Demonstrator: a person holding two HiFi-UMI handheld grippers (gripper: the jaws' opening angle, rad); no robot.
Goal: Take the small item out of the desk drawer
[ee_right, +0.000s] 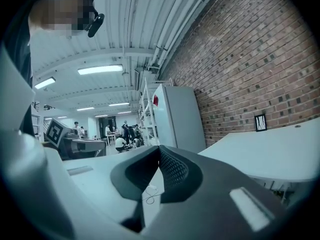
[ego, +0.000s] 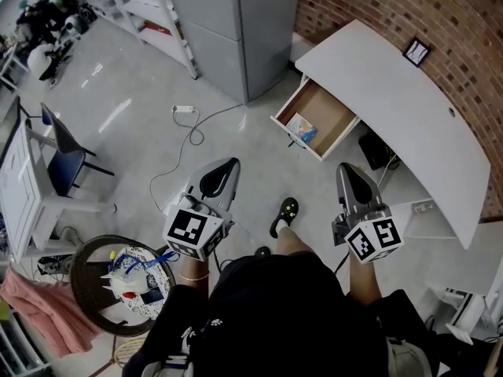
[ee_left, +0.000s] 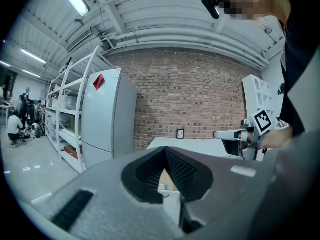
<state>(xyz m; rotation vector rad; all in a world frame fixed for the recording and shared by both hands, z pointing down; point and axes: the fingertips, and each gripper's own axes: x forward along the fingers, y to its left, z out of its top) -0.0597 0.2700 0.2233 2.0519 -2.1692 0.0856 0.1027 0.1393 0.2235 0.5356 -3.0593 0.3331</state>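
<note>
A white curved desk [ego: 393, 93] stands by the brick wall, its wooden drawer [ego: 336, 128] pulled open toward me. A small blue and white item [ego: 302, 128] lies in the drawer's near end. My left gripper [ego: 224, 169] is shut and empty, held up about a step short of the drawer. My right gripper [ego: 346, 167] is also shut and empty, just in front of the drawer's right side. In the left gripper view the drawer front [ee_left: 169, 191] shows past the closed jaws, and the right gripper [ee_left: 216, 134] sticks in from the right. The right gripper view looks along the desk top [ee_right: 270, 151].
A grey cabinet [ego: 236, 30] stands left of the desk. A white cable with a power strip [ego: 185, 110] trails over the floor. A blue chair [ego: 67, 159] and white table sit at left. A round basket [ego: 118, 281] holds oddments near my left leg.
</note>
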